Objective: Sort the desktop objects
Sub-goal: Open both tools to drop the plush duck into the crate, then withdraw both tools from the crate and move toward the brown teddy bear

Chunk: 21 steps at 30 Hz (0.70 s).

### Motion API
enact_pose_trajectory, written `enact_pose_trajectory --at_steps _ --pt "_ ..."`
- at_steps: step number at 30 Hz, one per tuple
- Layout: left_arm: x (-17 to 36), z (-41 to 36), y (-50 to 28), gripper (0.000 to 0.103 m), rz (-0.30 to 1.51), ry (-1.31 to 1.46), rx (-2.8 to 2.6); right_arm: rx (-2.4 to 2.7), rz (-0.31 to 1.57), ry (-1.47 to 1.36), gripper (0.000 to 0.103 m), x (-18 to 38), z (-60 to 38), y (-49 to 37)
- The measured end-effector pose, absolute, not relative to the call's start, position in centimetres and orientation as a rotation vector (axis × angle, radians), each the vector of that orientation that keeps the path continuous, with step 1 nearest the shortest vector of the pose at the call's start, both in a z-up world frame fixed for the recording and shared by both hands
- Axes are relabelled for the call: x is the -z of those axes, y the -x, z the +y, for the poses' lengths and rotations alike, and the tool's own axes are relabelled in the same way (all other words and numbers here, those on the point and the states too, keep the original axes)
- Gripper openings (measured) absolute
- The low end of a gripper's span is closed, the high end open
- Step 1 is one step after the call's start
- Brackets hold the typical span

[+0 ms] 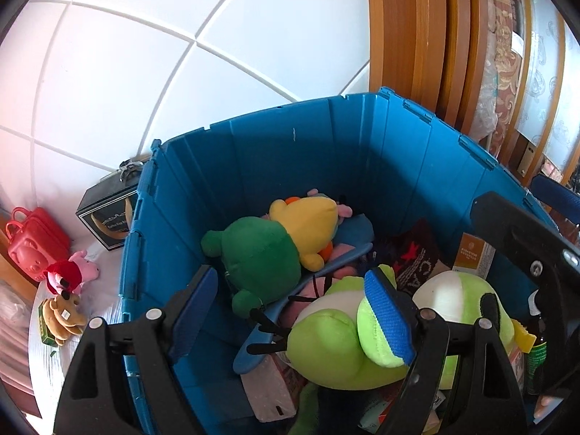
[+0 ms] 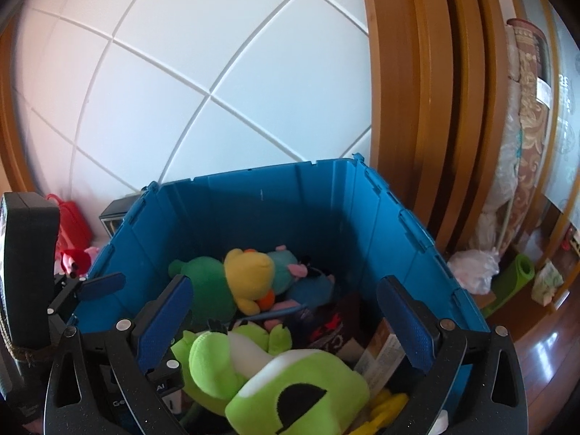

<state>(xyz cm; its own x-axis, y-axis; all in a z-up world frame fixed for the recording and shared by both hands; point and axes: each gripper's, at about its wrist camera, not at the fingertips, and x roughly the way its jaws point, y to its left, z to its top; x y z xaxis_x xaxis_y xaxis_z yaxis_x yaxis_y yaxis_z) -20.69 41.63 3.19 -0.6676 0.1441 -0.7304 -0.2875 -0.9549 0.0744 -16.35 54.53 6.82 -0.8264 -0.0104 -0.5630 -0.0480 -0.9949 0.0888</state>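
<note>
The right hand-held gripper point(image 2: 286, 326) gapes empty above the lime frog plush point(image 2: 290, 373) in the blue crate point(image 2: 253, 203); the left hand-held gripper point(image 1: 290, 311), part-open, holds nothing; they should lift clear without snagging the plush.

1. A white tabletop point(image 1: 72, 348) carries the blue crate point(image 1: 145, 253).
2. Left of the crate stand a black box point(image 1: 105, 217) and a red case point(image 1: 34, 246).
3. Nearer, also left of the crate, lie a pink pig plush point(image 1: 74, 272) and a brown toy point(image 1: 63, 317).

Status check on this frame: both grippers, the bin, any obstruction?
Left gripper and right gripper open, empty, over blue bin. Lime plush frog lying on top. Pink pig plush outside the bin.
</note>
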Motion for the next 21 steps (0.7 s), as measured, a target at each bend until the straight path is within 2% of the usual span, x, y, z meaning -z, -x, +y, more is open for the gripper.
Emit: enact_pose_trajectory --at_steps 10,14,21 --pt "-6.7 37.5 18.2 0.083 0.152 1.076 -2.730 -3.029 0.170 0.817 0.103 -9.1 53.6 14.3" --pt "-8.6 33.6 15.7 0.083 0.081 1.001 -2.765 -3.107 0.237 0.791 0.103 -10.6 52.1 12.8" --pt "-9.1 24.5 10.5 0.084 -0.099 0.858 -2.935 -3.175 0.178 0.728 0.103 -13.2 47.0 9.3"
